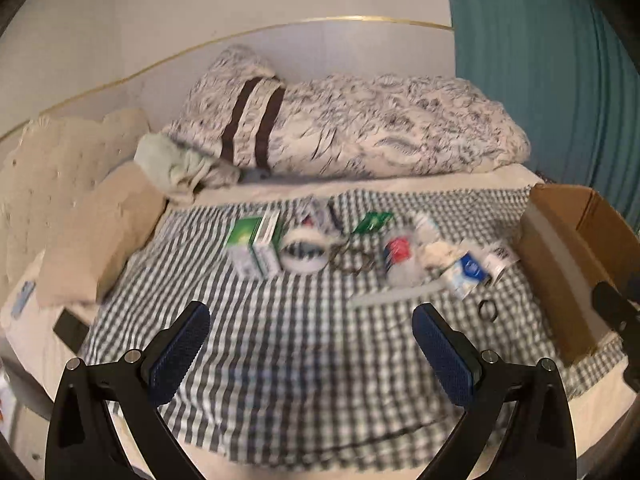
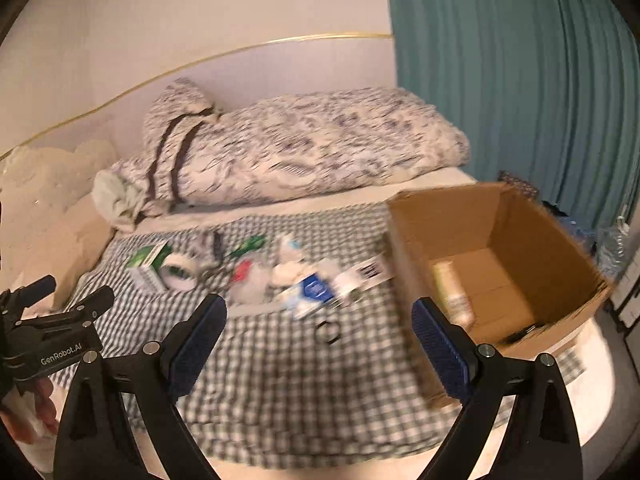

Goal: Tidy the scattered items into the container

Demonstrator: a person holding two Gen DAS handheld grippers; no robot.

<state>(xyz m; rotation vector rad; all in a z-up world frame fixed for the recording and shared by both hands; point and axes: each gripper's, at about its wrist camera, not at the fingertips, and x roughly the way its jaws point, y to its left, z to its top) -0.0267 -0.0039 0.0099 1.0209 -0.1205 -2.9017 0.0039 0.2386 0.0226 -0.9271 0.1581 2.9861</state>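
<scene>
A bed (image 1: 400,184) fills both views, w/ a black-and-white checked cloth (image 1: 280,360) spread over its near half. At the far side lies a rolled floral duvet (image 1: 360,128) against a pale wall w/ a thin gold trim line. Beige cushions (image 1: 80,220) sit at the left; a teal curtain (image 2: 520,100) hangs at the right.

Scattered items lie in a loose row across the middle of the cloth: a green-and-white carton (image 1: 256,246), a tape roll (image 1: 304,254) just beside it, a green packet (image 1: 374,222), a red-and-blue item in clear wrap (image 1: 398,256), a blue-and-white box (image 1: 468,274) and a small black ring (image 1: 489,311) nearer the camera. Motion blur hides finer detail.

An open cardboard box (image 2: 516,240) stands on the bed at the right end of the row. A pale bottle (image 2: 452,288) lies inside it.

Left tongs (image 1: 312,352) hang above the cloth, spread wide, nothing between them. Right tongs (image 2: 320,344) are likewise spread and empty, near the box's front corner. In the right view the left tongs show at the left edge, w/ a hand (image 2: 38,412) below.
</scene>
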